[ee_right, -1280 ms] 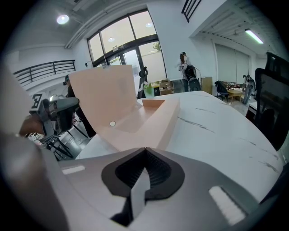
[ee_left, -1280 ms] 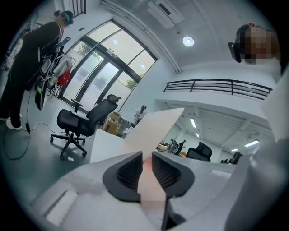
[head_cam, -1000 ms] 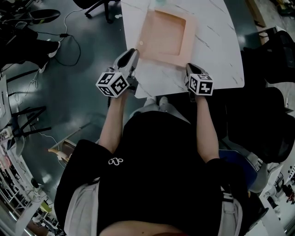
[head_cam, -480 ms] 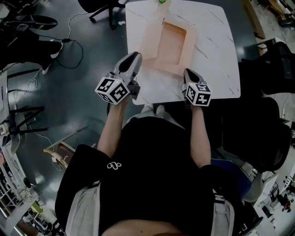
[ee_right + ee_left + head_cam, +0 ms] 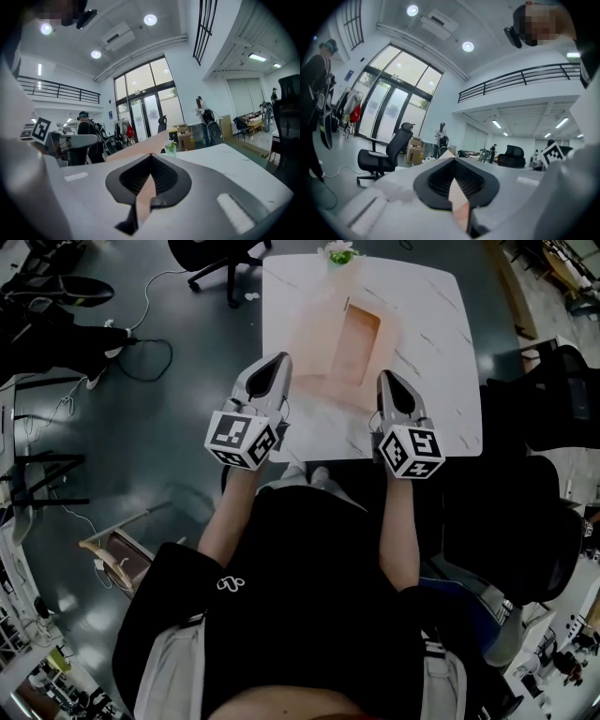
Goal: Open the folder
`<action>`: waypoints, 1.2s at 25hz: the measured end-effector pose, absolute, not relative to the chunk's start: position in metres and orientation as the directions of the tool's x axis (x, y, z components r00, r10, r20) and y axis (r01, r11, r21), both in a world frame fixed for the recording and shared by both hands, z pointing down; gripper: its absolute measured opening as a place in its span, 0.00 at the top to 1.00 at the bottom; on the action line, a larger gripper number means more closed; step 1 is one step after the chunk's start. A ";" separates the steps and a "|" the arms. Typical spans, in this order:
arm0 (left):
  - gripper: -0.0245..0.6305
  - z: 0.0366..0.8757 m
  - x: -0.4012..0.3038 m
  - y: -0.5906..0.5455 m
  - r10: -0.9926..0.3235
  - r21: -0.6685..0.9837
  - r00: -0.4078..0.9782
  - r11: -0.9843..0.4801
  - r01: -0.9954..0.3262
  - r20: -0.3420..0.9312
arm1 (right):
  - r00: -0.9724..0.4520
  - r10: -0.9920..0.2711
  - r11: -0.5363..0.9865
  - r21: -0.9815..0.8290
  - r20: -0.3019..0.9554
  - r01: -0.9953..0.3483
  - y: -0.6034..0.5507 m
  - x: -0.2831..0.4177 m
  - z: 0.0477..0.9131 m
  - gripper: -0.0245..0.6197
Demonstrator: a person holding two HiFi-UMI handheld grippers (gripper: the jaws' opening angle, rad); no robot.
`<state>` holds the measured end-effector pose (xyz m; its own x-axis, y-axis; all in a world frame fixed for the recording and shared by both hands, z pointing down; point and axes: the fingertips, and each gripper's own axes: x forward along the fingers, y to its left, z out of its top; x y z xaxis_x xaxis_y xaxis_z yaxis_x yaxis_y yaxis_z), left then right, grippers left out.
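A peach folder (image 5: 339, 341) with a sunken rectangular panel hangs tilted over the white marbled table (image 5: 427, 343), its near edge raised. My left gripper (image 5: 276, 362) is shut on the folder's near left corner. My right gripper (image 5: 388, 379) is shut on the near right corner. In the left gripper view a thin peach sheet (image 5: 458, 199) is pinched between the closed pads of the left gripper (image 5: 453, 160). In the right gripper view the same peach sheet (image 5: 144, 194) runs out of the shut jaws of the right gripper (image 5: 151, 155), and the folder's edge (image 5: 140, 139) rises beyond them.
A small green plant (image 5: 338, 253) stands at the table's far edge. Black office chairs sit beyond the table (image 5: 211, 254) and to my right (image 5: 525, 512). Cables (image 5: 141, 329) trail on the dark floor at left. People stand far off in the hall (image 5: 202, 117).
Both grippers have risen, the right one more, and the folder's near edge has come up off the table with them. The folder now looks narrower and more steeply tilted.
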<state>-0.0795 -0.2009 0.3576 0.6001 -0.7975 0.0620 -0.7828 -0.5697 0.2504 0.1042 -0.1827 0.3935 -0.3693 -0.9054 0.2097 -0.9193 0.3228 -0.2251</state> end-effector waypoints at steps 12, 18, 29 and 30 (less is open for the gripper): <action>0.96 0.326 -0.053 -0.193 -0.862 0.130 0.504 -0.494 -0.860 0.060 | -0.388 -0.919 0.380 -0.107 0.070 -0.919 -0.171 0.077 0.317 0.96; 0.96 0.312 -0.044 -0.181 -0.860 0.110 0.510 -0.505 -0.856 0.025 | -0.389 -0.921 0.385 -0.079 0.032 -0.919 -0.162 0.070 0.301 0.96; 0.96 0.308 -0.042 -0.172 -0.845 0.084 0.533 -0.529 -0.844 0.034 | -0.400 -0.916 0.397 -0.073 0.024 -0.915 -0.156 0.062 0.296 0.96; 0.96 0.308 -0.043 -0.171 -0.846 0.086 0.533 -0.528 -0.845 0.038 | -0.402 -0.915 0.399 -0.073 0.024 -0.914 -0.156 0.061 0.296 0.96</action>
<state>-0.0434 -0.1712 0.3083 0.5326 -0.8455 0.0382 -0.8448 -0.5282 0.0862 0.0610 -0.1558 0.2962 -0.4021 -0.9153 0.0245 -0.9138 0.3995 -0.0733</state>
